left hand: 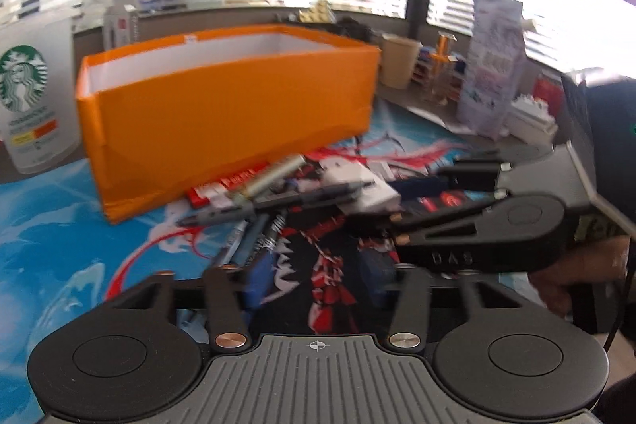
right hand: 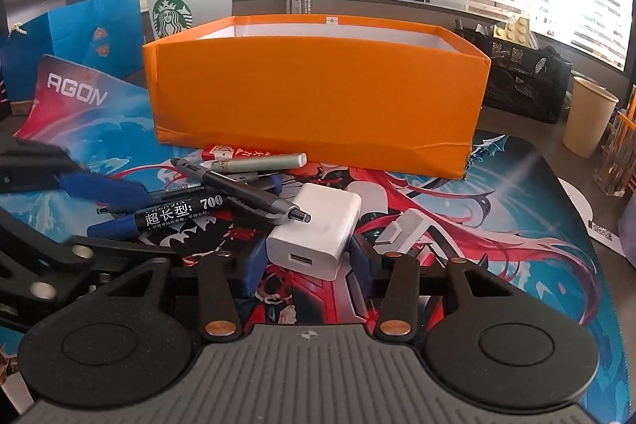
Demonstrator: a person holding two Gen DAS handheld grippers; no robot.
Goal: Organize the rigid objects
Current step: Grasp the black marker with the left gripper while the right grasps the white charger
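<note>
My right gripper point(right hand: 308, 257) grasps the white square plastic charger point(right hand: 318, 225) between its blue pads, to carry it into the orange cardboard box point(right hand: 318, 98) just ahead. For my left gripper point(left hand: 254, 265), I cannot tell.

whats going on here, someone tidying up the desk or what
A person holds a gripper in each hand over a pile of pens and markers on a printed desk mat, in front of an open orange box. The right gripper has its blue pads either side of a white USB charger and looks closed on it, with the charger still on the mat. The left gripper hangs over the pens, its picture too blurred to show a grip.
</note>
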